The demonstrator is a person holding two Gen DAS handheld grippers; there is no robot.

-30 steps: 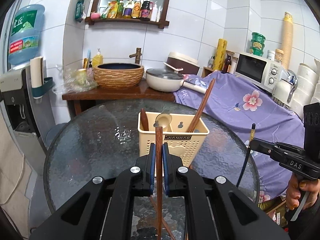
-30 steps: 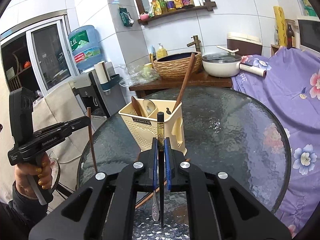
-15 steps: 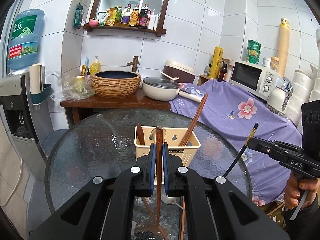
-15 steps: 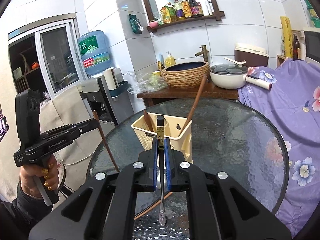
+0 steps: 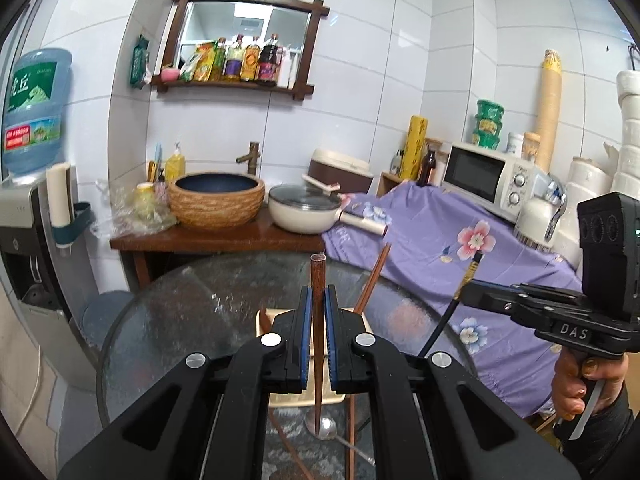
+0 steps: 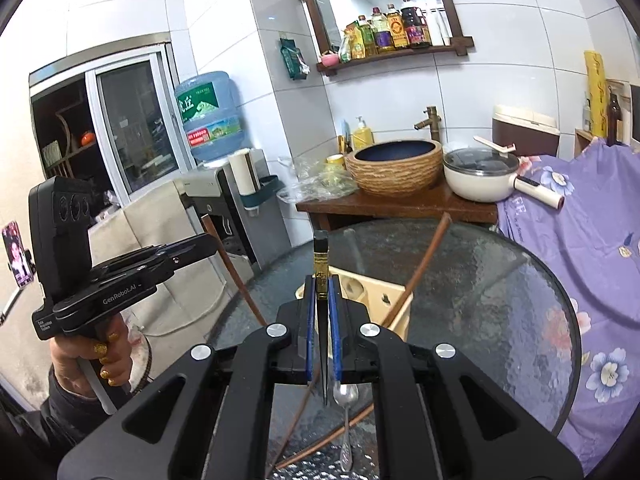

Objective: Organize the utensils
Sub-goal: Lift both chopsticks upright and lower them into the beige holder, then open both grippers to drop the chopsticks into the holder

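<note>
Two sets of tongs were in use, both mine, each clenched on one long utensil held roughly upright above the glass worktop [image 6: 500,280].

Item, left: my left tongs [image 5: 319,336] were clamped on a brown wooden chopstick [image 5: 318,280]. Its blunt end stood clear above the blue pads and its point hung below them, over a metal spoon [image 6: 346,396] lying on the glass. Risk, as I judged it: the grip was narrow and near the upper part, so the stick could pivot or slide through the pads and fall among the loose pieces below.

Item, middle: the cream utensil holder [image 6: 384,296] stood on the worktop just beyond and below both sets of tongs, with one wooden chopstick [image 6: 424,264] leaning out of it to the right. Risk: that leaning stick crossed the path down, and a lowered tip could strike it or the holder's rim and tip the holder.

Item, right: my right tongs [image 6: 321,332] were clamped on a black chopstick [image 6: 321,248] with a gold band. Risk: both sets descending together could collide over the small openings.
</note>
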